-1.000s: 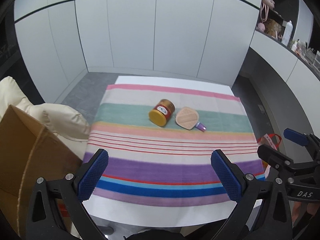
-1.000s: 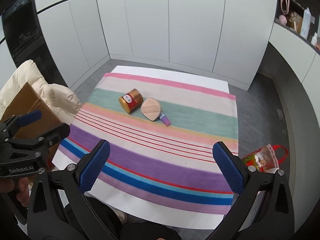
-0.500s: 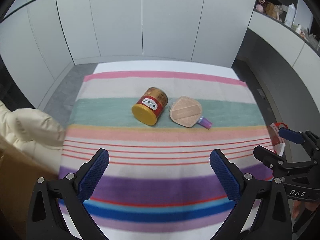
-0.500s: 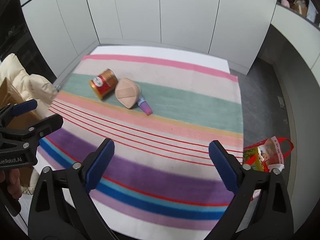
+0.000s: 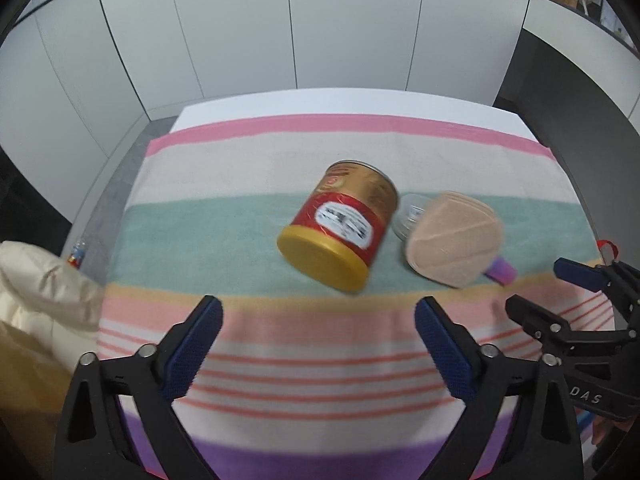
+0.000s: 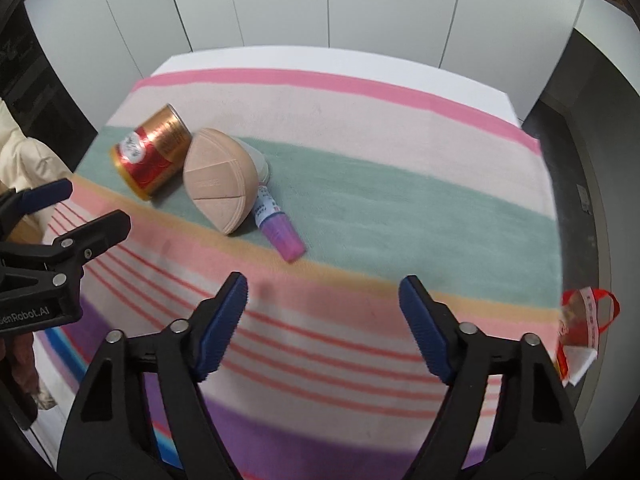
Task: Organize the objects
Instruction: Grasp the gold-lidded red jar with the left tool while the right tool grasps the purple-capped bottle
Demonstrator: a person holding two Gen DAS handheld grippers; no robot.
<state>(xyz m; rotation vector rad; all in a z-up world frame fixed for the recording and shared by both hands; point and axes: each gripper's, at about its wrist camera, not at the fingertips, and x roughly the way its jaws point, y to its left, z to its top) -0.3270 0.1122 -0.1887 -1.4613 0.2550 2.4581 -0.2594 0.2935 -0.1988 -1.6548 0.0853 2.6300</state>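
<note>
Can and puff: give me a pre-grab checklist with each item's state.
1. Left gripper empty, jaws closing on nothing: ok.
2. Right gripper empty, jaws closing on nothing: ok.
3. Can lies on its side on the cloth, lid toward the camera; could roll: not ok.
4. Puff touches the can: not ok for a clean single grab.
5. Vial partly under the puff: not ok.
6. Destination for the items: cannot tell.
</note>
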